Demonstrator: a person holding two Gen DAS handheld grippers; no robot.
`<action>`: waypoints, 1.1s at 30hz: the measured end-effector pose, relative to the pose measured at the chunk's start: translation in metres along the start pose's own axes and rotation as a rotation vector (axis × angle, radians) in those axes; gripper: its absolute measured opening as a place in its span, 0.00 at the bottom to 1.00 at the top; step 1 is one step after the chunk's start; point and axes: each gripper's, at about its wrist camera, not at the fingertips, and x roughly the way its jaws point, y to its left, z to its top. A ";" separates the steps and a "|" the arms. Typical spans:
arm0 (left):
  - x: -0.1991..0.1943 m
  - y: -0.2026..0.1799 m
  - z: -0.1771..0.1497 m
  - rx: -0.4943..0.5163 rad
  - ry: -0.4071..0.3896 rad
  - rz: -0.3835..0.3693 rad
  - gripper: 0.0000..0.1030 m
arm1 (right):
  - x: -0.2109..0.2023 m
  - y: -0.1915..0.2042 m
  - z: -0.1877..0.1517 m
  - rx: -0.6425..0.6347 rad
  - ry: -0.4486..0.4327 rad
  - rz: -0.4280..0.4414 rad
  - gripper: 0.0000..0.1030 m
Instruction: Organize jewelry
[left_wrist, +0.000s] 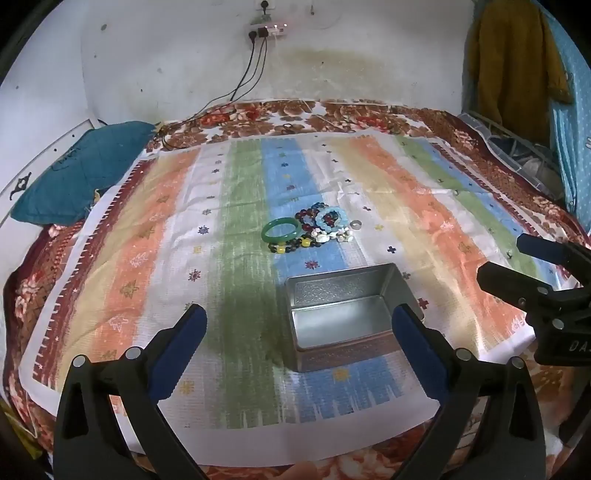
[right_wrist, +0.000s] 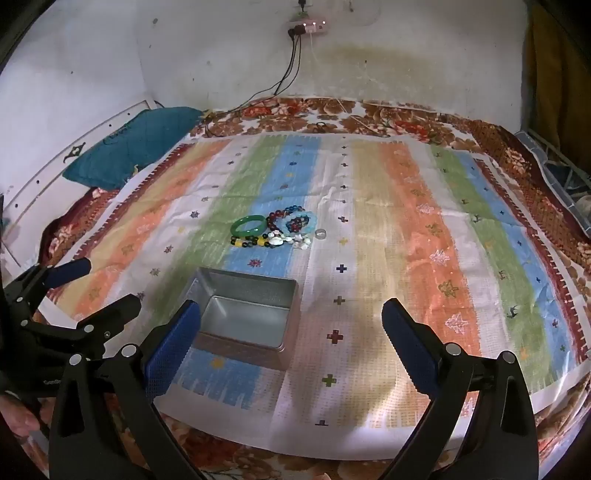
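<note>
Over the bed's striped cloth, the left gripper and right gripper tilt downward, fingers spread wide, nothing between them. The open metal tin sits nearest; the jewelry pile lies beyond it.

Two black plastic grippers: left gripper, right gripper, blue textured pads, silver rivets, white lettering.
</note>
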 end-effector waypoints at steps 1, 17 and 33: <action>-0.001 0.000 0.000 0.000 -0.008 0.001 0.95 | 0.000 0.001 0.000 -0.010 -0.010 -0.011 0.97; 0.001 0.003 -0.001 -0.008 -0.003 -0.005 0.95 | -0.002 -0.003 -0.001 0.020 -0.004 0.006 0.97; 0.004 0.002 -0.004 -0.015 0.005 -0.016 0.95 | 0.000 -0.004 -0.002 0.012 0.008 0.010 0.97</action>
